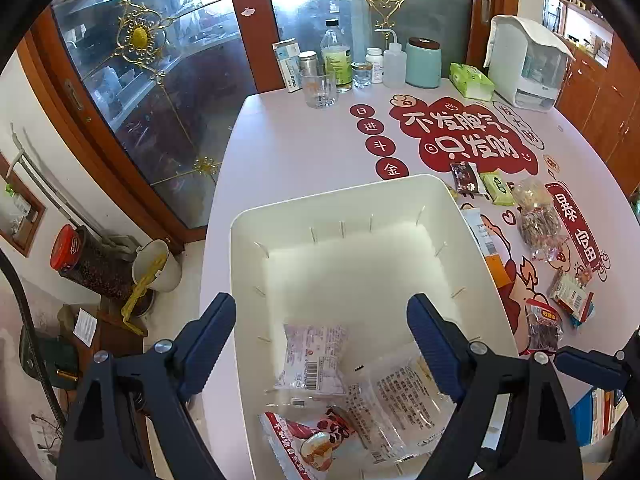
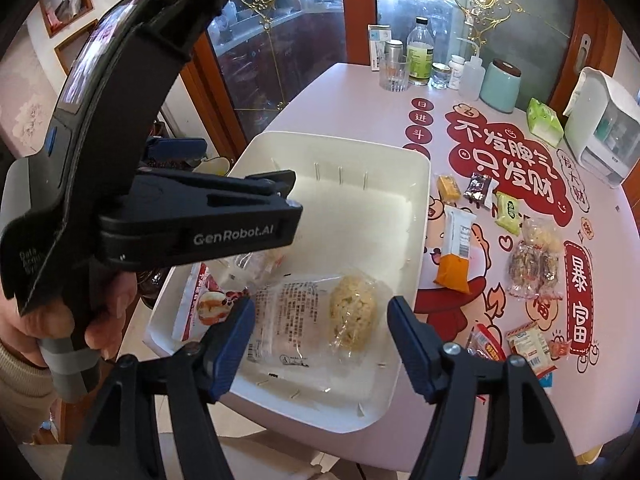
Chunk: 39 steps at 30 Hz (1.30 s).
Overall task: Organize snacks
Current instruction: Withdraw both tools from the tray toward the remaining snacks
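Snacks (image 2: 316, 316) in bin (image 2: 416, 208); both grippers open-jawed.

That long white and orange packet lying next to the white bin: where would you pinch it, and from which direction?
Pinch the long packet across its narrow middle, coming straight down with the right gripper, which is open and empty. It lies flat on the table, long and slim, so its width probably fits between the fingers. Its left edge lies close to the bin, so turn the jaws to close across the short sides.
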Motion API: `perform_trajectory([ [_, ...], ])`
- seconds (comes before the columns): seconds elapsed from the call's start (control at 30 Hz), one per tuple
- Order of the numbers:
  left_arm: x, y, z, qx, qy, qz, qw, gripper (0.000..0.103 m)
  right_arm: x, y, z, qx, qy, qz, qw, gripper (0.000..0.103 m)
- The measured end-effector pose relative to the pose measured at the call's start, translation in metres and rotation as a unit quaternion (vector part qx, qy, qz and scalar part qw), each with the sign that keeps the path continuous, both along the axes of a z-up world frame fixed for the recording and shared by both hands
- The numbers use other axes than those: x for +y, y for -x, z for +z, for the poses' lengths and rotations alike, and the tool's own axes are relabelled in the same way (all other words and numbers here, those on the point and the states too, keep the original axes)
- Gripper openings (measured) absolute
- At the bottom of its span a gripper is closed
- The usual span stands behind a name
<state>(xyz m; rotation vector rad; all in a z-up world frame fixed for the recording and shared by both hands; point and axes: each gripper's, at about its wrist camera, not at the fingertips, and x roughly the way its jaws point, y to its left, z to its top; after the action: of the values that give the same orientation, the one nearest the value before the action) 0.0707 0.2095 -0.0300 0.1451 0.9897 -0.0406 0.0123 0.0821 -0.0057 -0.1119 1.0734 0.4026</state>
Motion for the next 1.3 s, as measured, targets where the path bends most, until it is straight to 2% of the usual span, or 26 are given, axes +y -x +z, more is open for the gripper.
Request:
perform_trajectory([
  [0.33,-0.004,0.008,-0.003,0.009,0.009,-0.005,0.9999,0.087,-0.007,0.007,0.003,-0.003,-0.001,-0.011,1.0,0.069],
  [0.8,-0.019,0.015,0.009,-0.004,0.026,-0.026,0.9993,0.087,-0.025,0.017,0.01,-0.018,-0.006,-0.046,0.999,0.069],
  [1.0,-0.038,0.01,0.016,-0.015,0.024,-0.049,0.9984,0.087,-0.042,0.016,0.012,-0.021,-0.016,-0.074,0.997,0.069],
  [1.3,-0.084,-0.019,0.019,-0.013,0.026,-0.082,0.9962,0.087,-0.083,0.01,0.002,-0.01,-0.032,-0.128,0.991,0.069],
])
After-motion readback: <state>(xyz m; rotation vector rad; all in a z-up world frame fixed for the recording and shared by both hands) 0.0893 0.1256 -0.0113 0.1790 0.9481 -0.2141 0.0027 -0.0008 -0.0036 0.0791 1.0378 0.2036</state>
